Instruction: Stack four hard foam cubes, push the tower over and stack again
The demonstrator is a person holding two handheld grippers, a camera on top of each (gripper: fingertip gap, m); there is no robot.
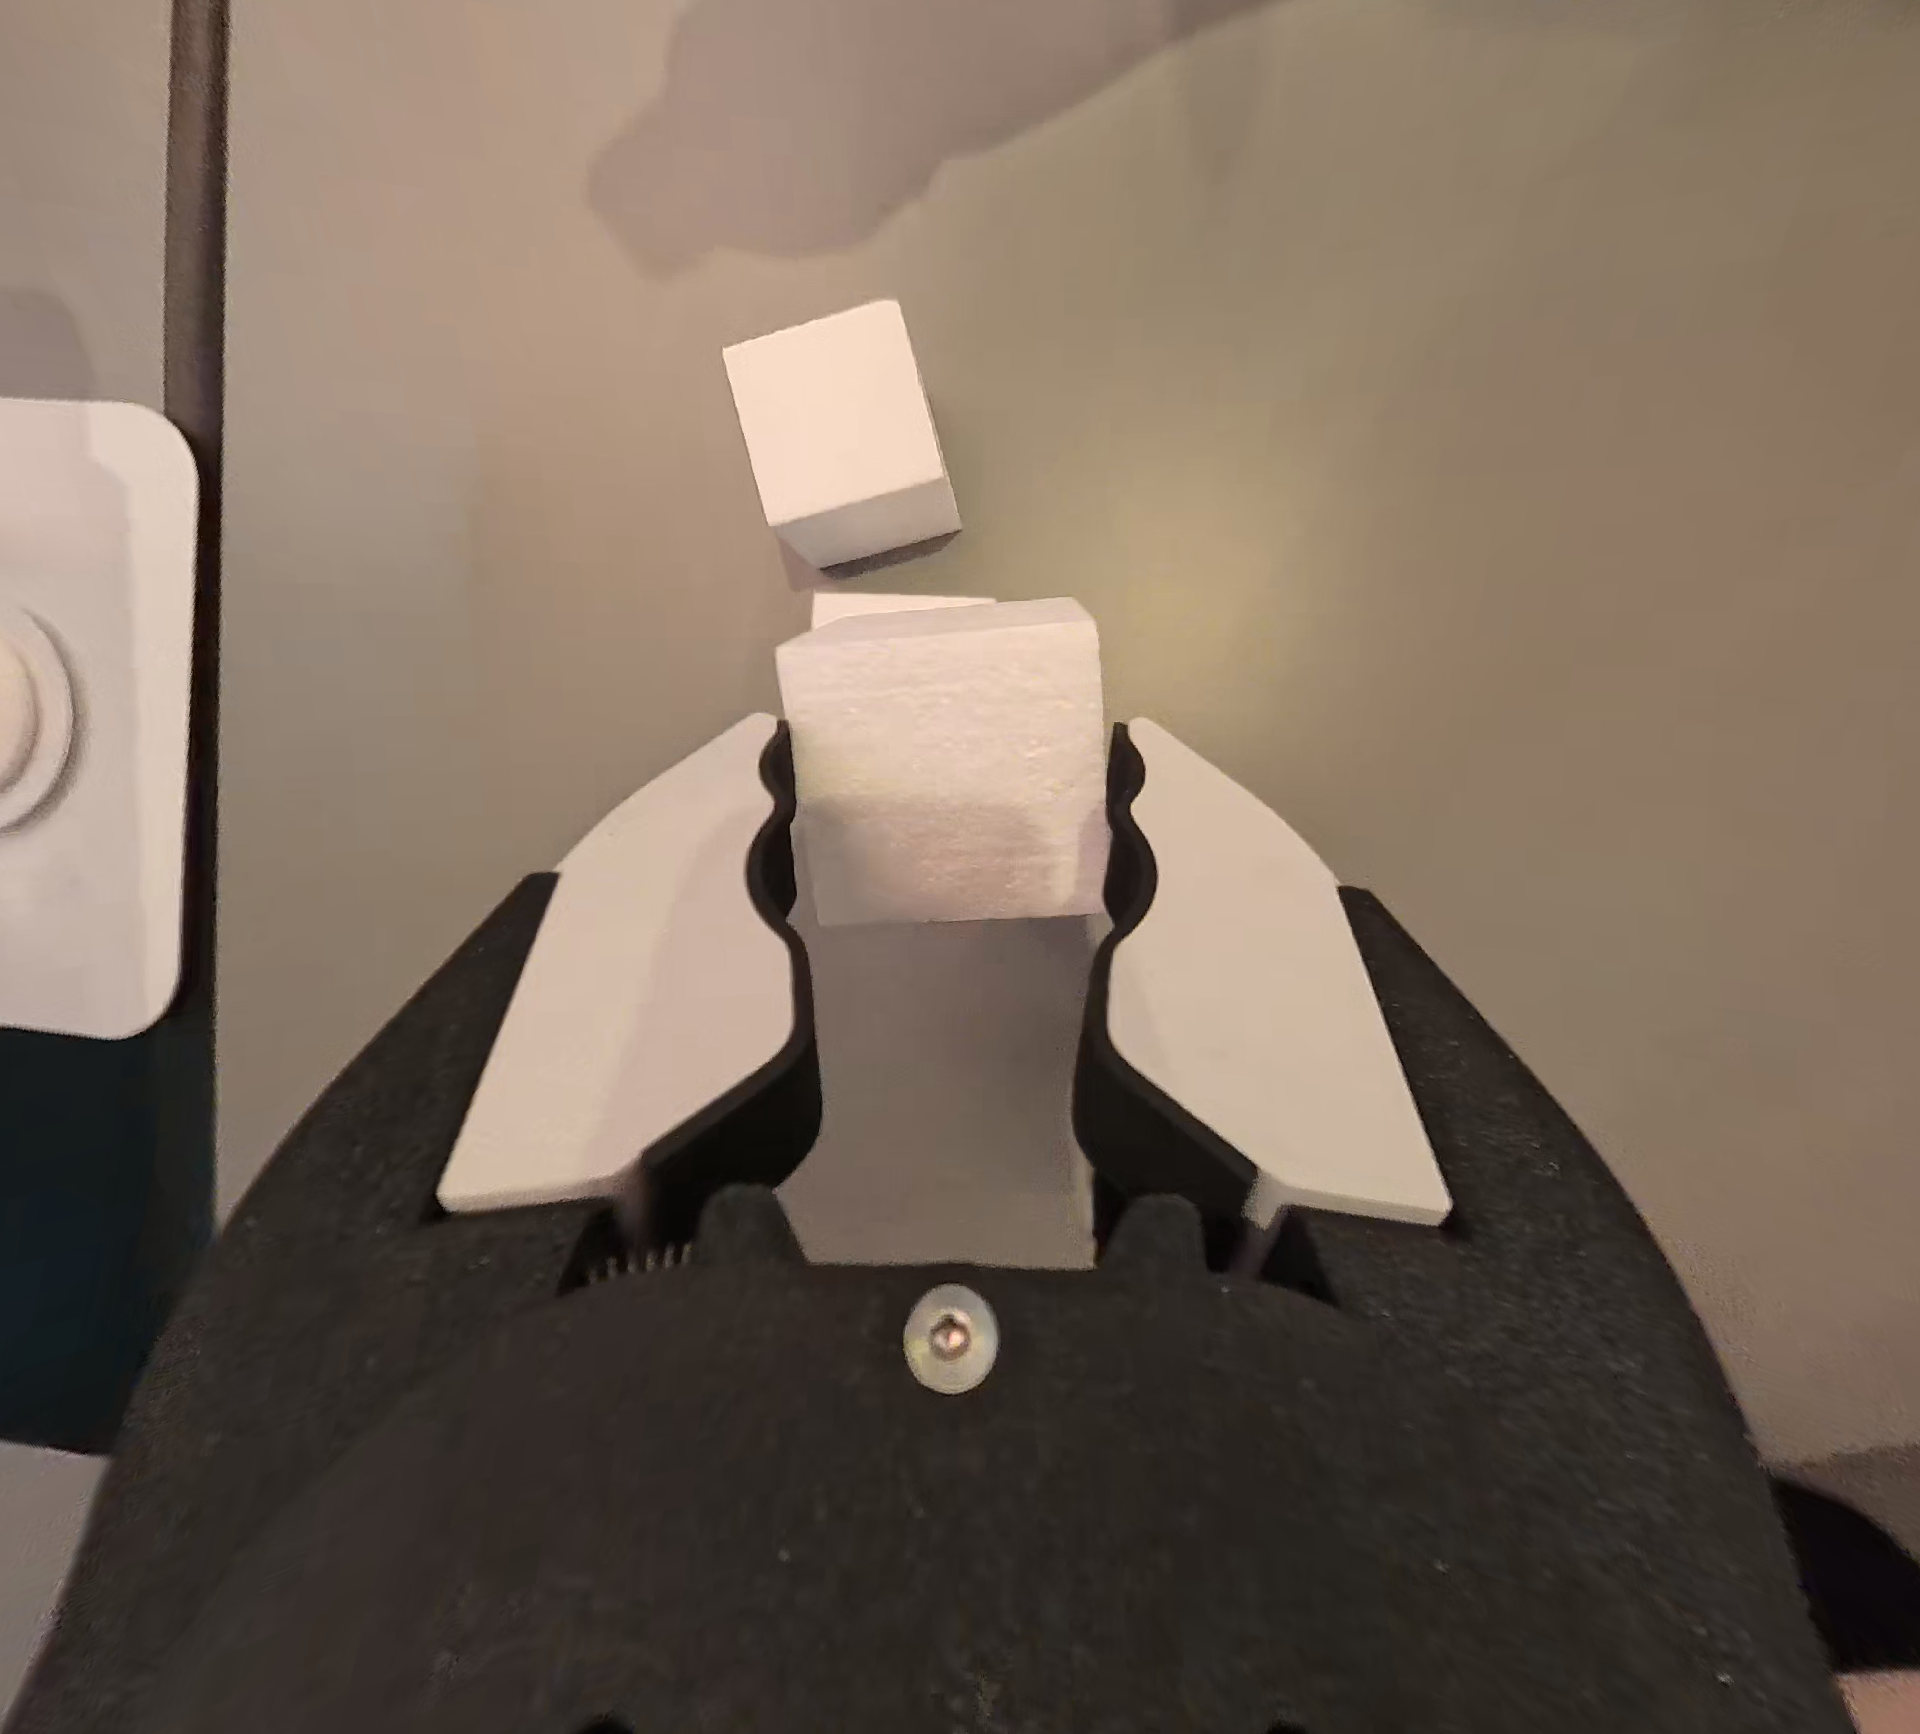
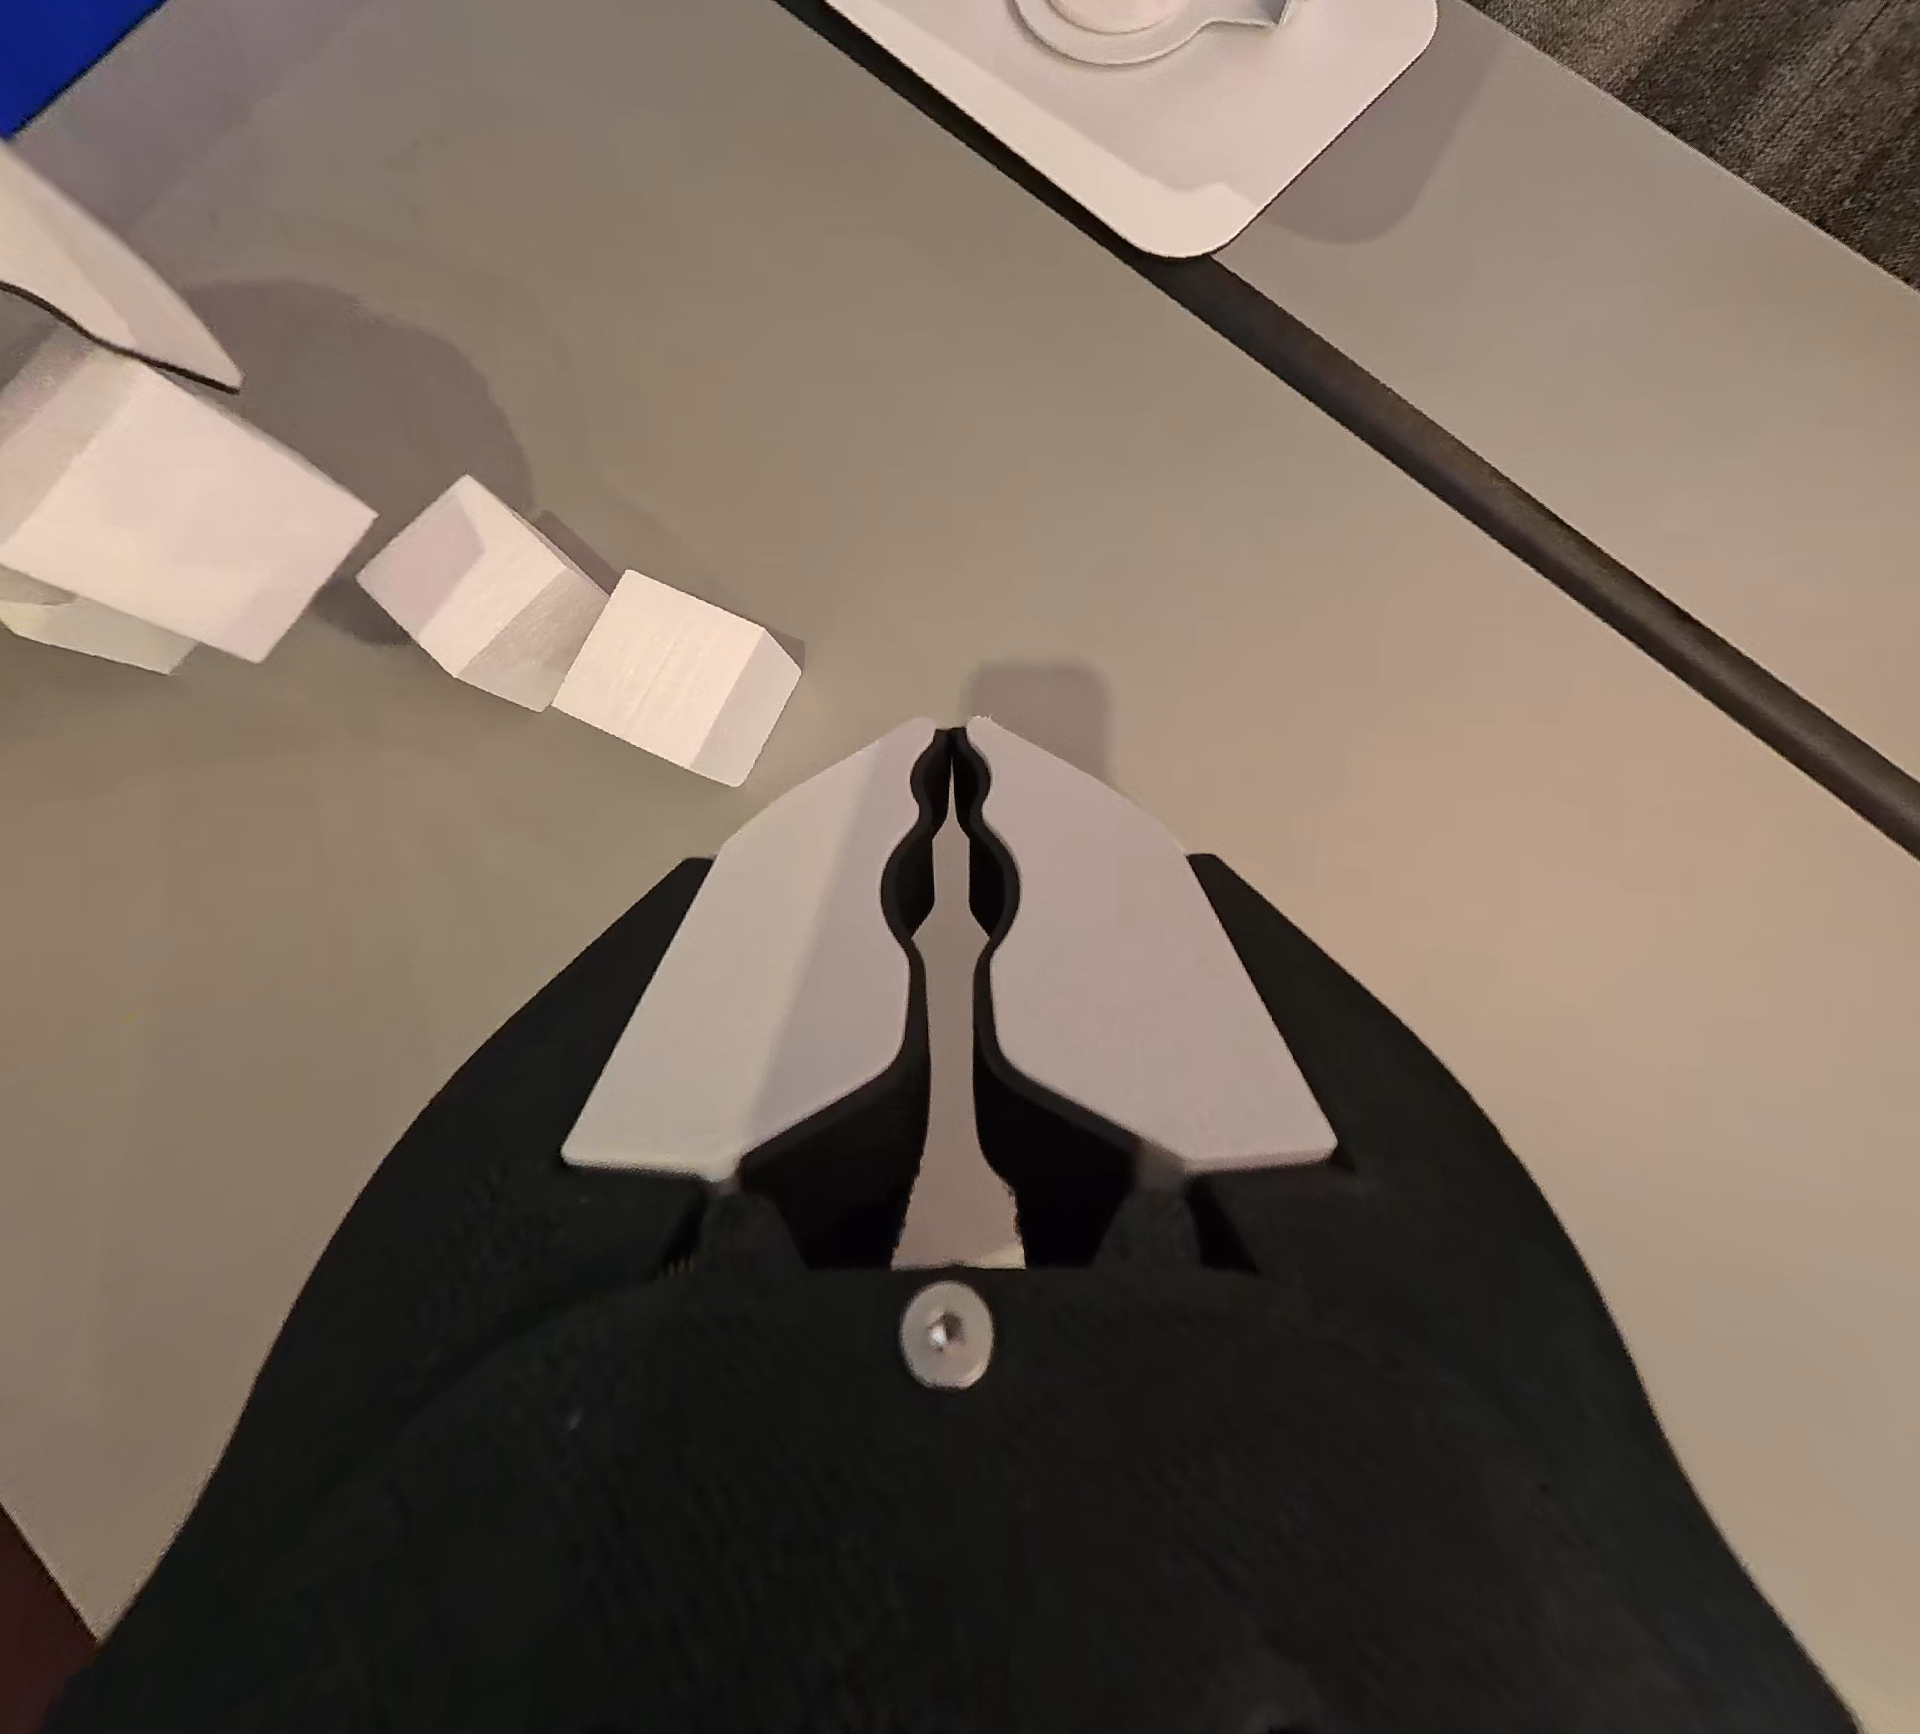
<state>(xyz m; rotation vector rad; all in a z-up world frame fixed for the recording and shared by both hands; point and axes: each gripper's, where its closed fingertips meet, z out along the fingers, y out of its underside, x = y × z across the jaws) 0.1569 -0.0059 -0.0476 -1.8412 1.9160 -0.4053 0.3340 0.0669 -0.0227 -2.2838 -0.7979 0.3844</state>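
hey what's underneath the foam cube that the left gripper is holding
In the right wrist view, part of another white cube peeks out beneath the held cube, which is clamped in the left gripper. Whether the two touch cannot be told; the rest is covered.

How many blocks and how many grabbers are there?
White foam cubes: 4
Grippers, the left gripper and the right gripper: 2
Total: 6

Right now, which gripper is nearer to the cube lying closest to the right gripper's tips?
Right. The right gripper, shut and empty, sits just beside that cube, not touching. The left gripper, holding another cube, is farther off.
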